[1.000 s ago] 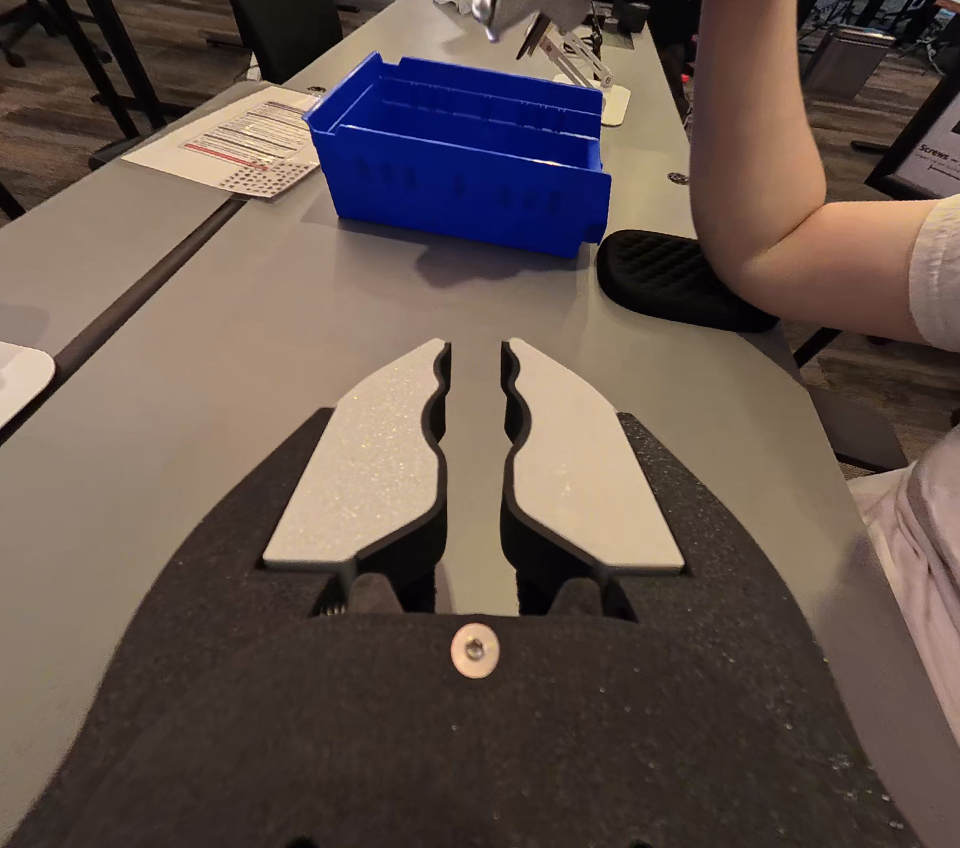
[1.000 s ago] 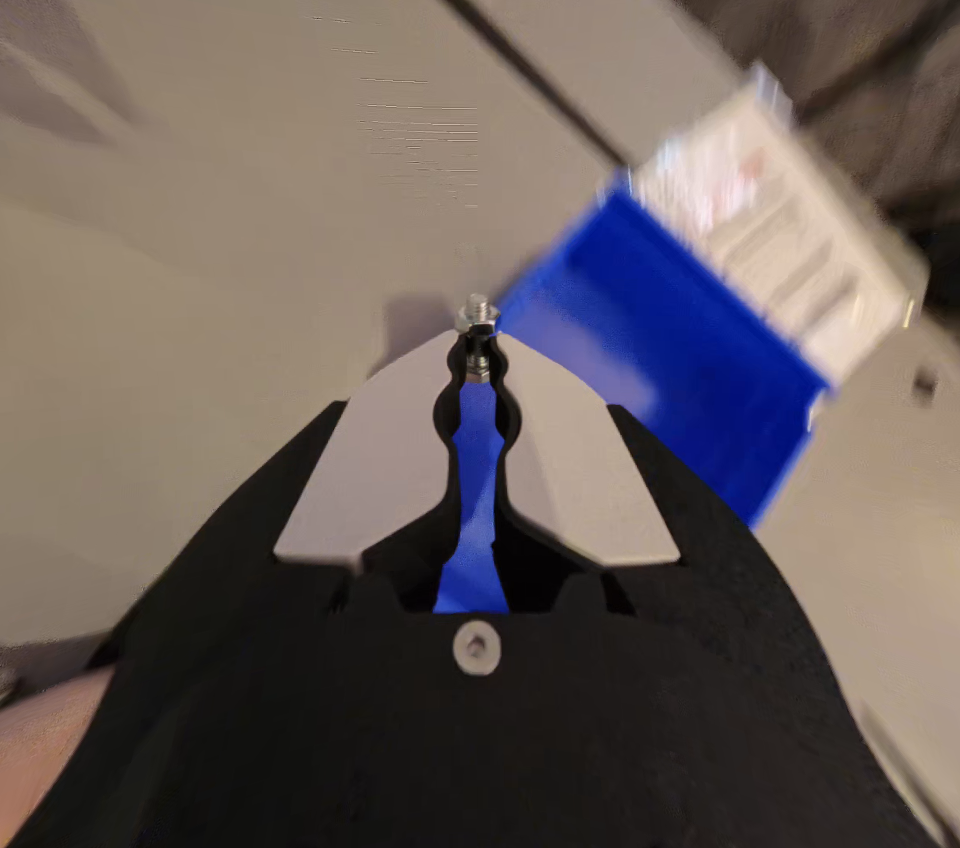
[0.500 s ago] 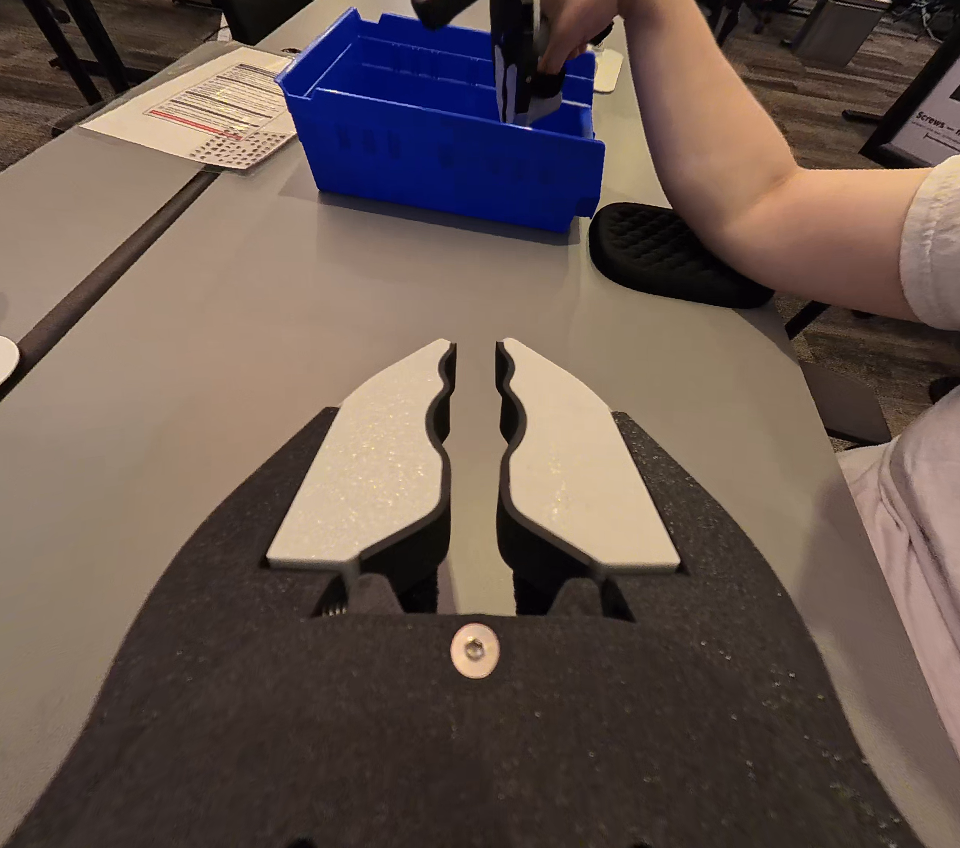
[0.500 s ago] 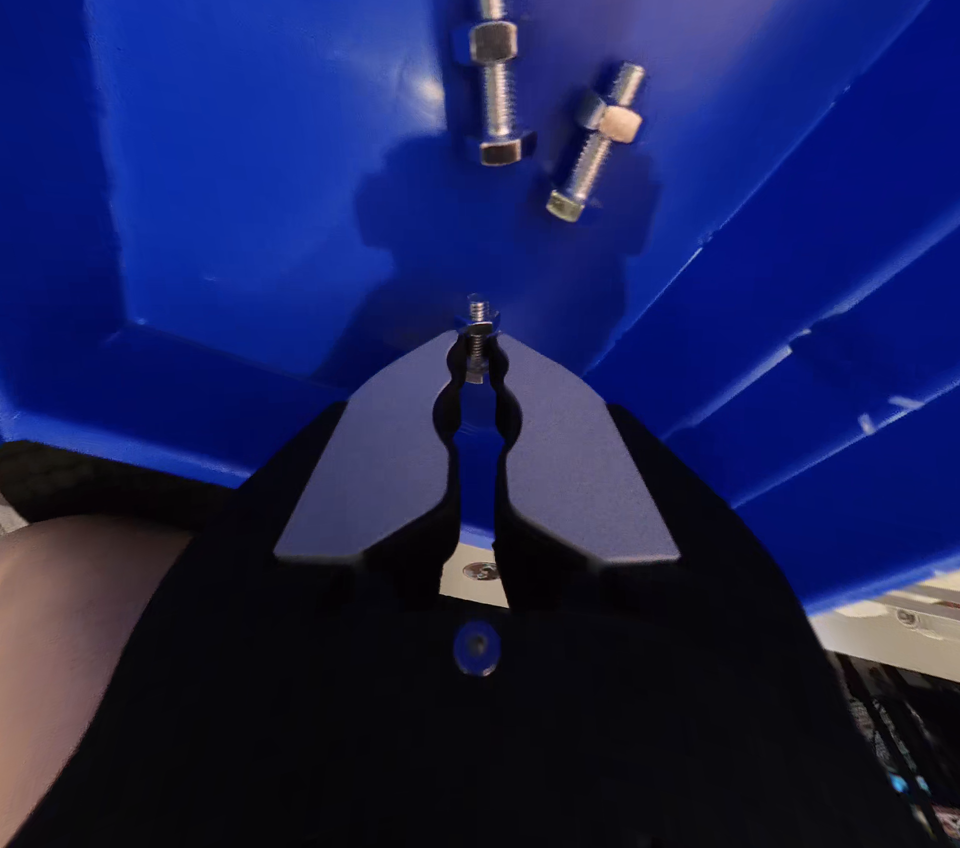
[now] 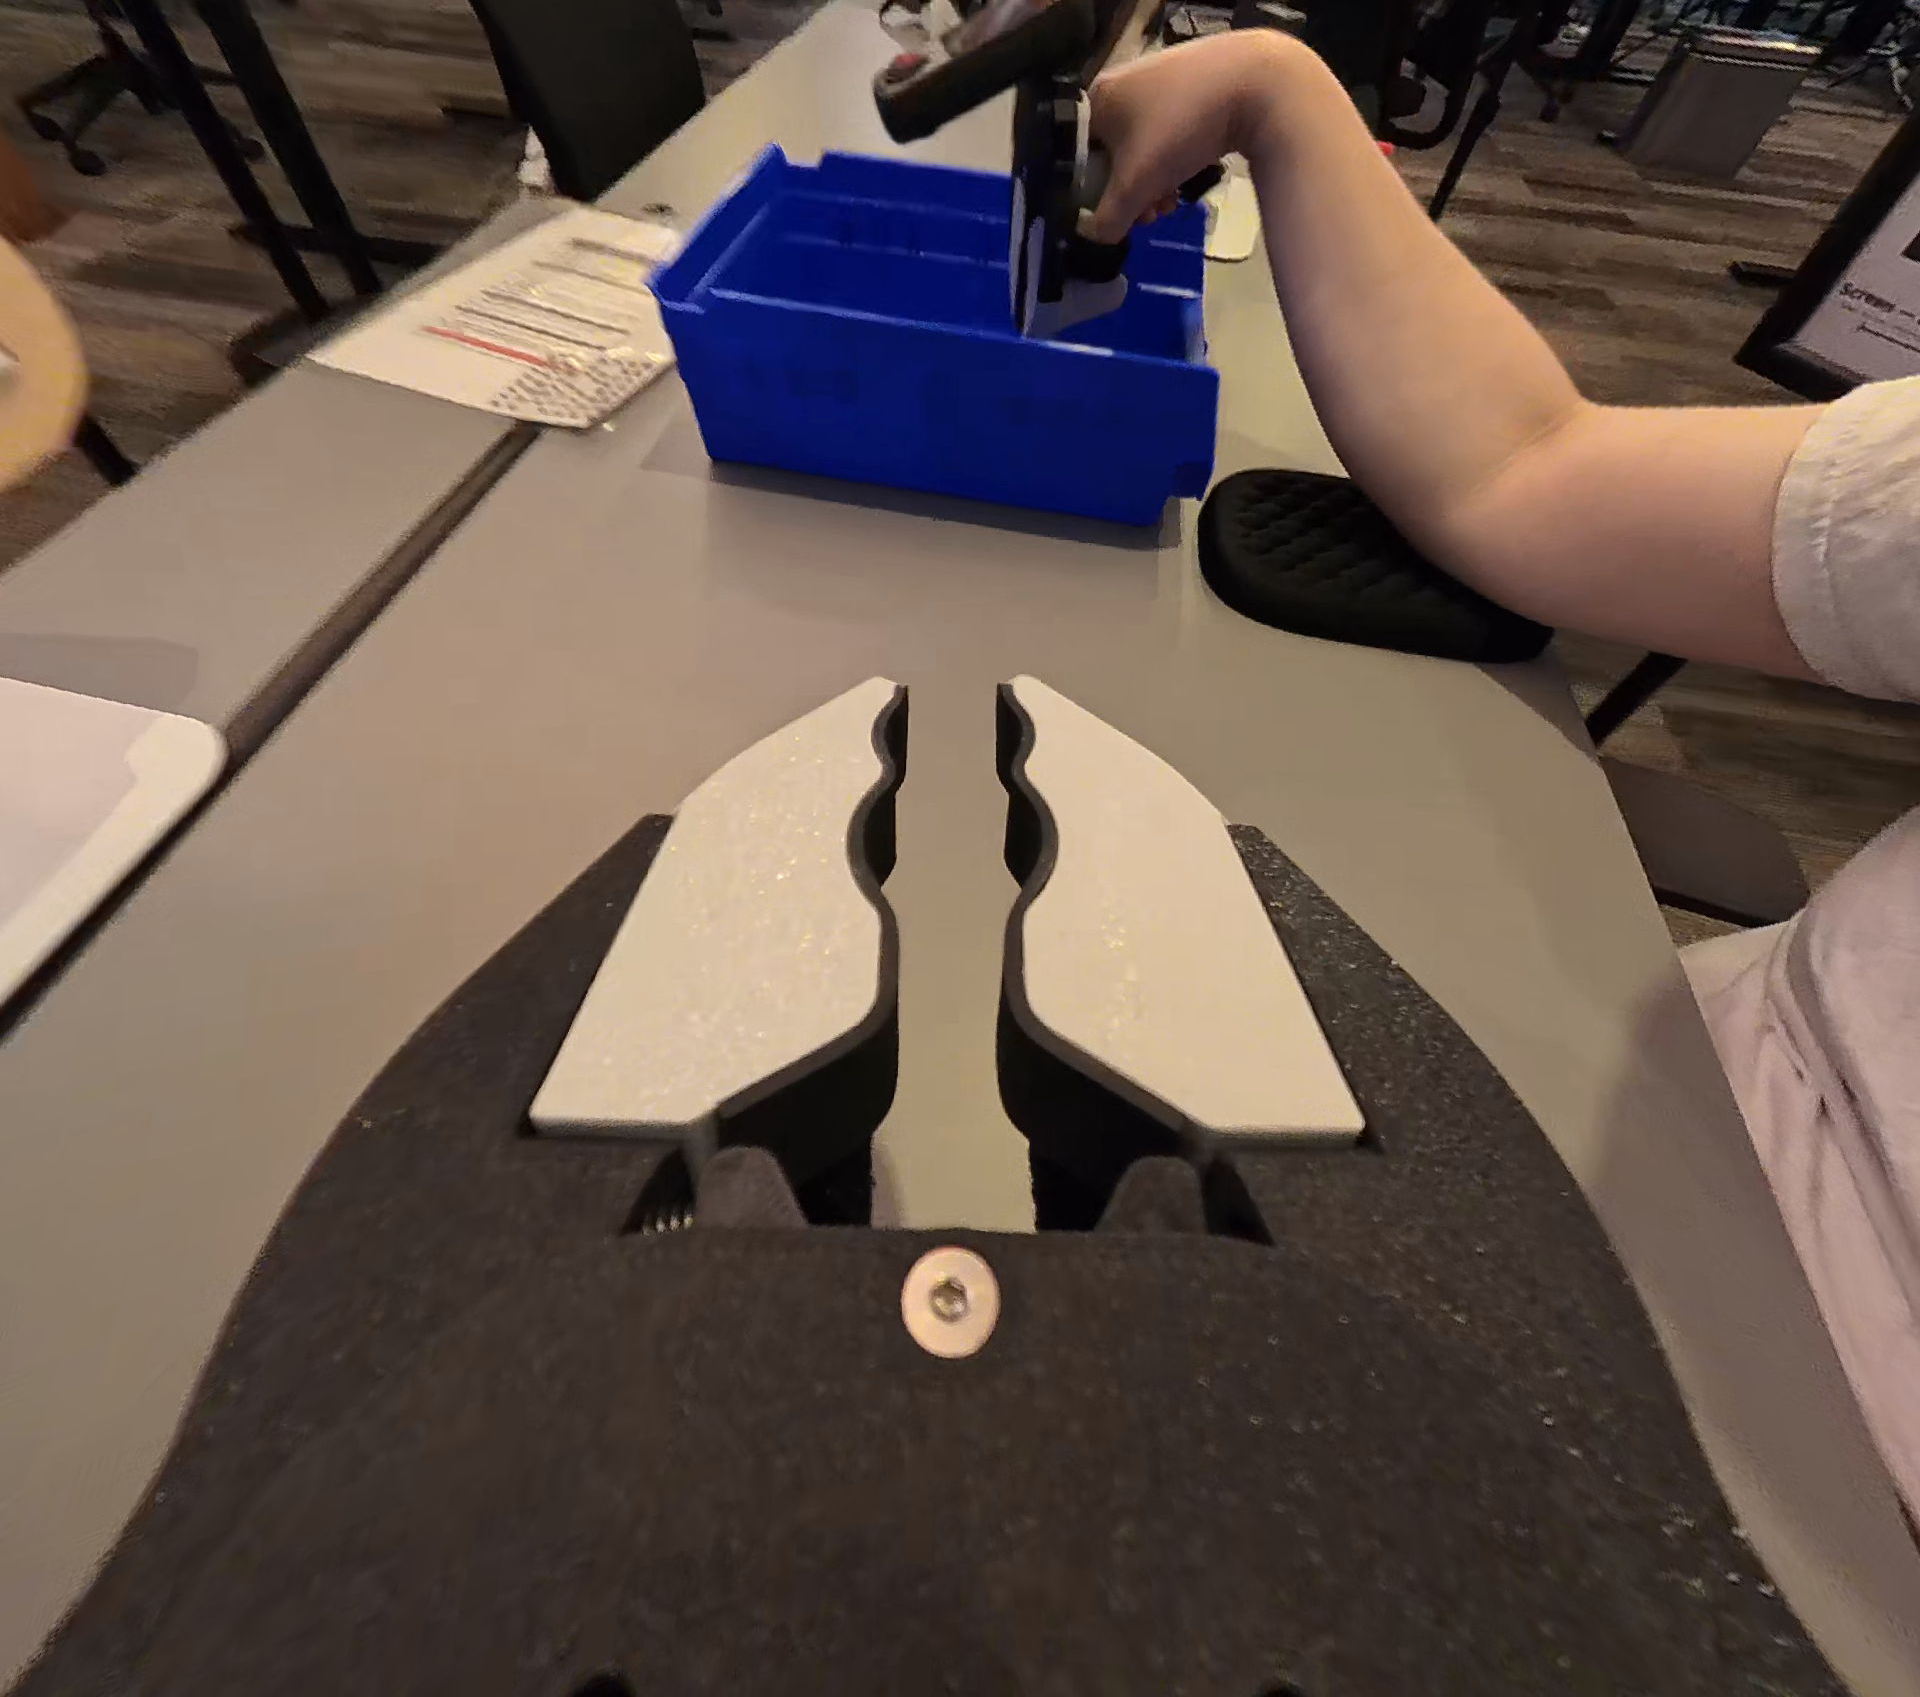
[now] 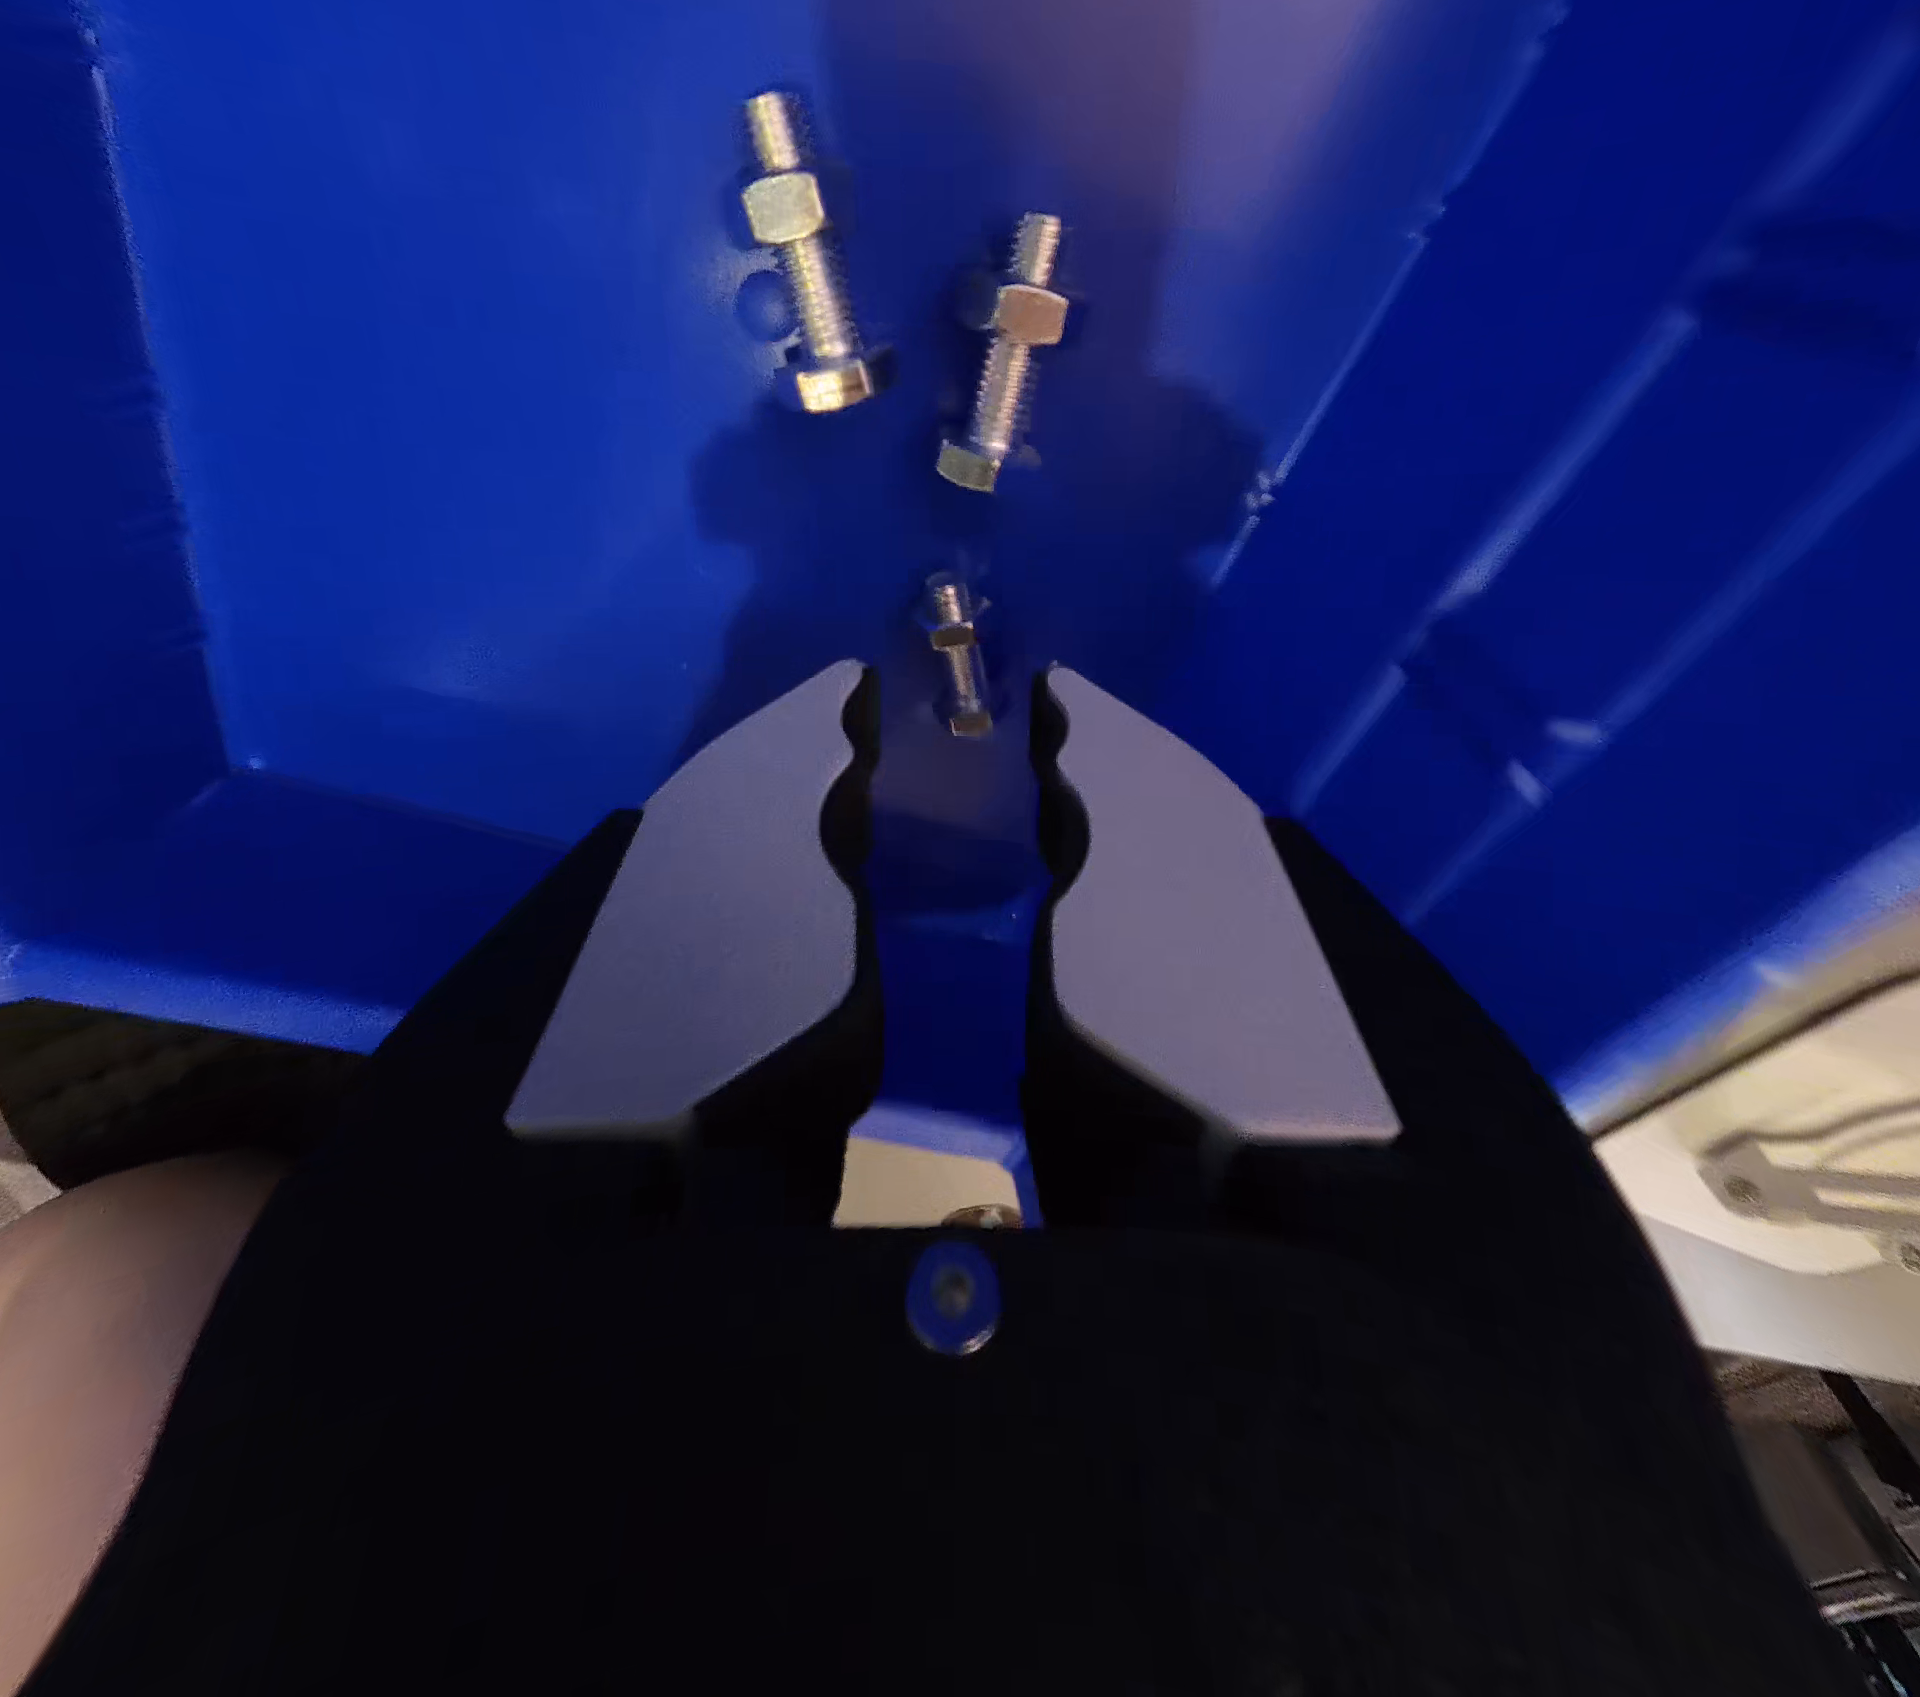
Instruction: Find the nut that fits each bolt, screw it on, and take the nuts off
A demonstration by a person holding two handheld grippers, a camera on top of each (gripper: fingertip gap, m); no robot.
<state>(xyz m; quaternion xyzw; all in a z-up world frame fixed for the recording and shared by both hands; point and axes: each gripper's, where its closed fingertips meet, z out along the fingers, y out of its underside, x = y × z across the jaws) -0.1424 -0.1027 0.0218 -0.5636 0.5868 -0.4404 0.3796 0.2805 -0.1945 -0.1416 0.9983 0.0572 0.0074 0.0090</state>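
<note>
In the right wrist view my right gripper [image 6: 954,679] is open inside the blue bin [image 6: 416,297], pointing down at its floor. A small bolt with a nut on it [image 6: 957,658] lies on the floor just past the fingertips, free of them. Two larger bolts with nuts, one on the left [image 6: 805,260] and one on the right [image 6: 1006,354], lie farther in. In the left wrist view my left gripper [image 5: 951,691] is open and empty above the grey table [image 5: 623,660]. The right gripper [image 5: 1049,265] shows there, dipped into the blue bin [image 5: 935,400].
A black wrist pad [image 5: 1351,556] lies right of the bin under the person's forearm [image 5: 1455,400]. A printed sheet [image 5: 540,328] lies left of the bin. A white pad [image 5: 83,795] is at the left edge. Chairs and desks stand behind. My hands' fingertips stand some 45 cm from each other.
The right gripper went down into the bin with the small bolt and nut, then opened and let it go onto the bin floor. The left gripper has stayed open over the table.
</note>
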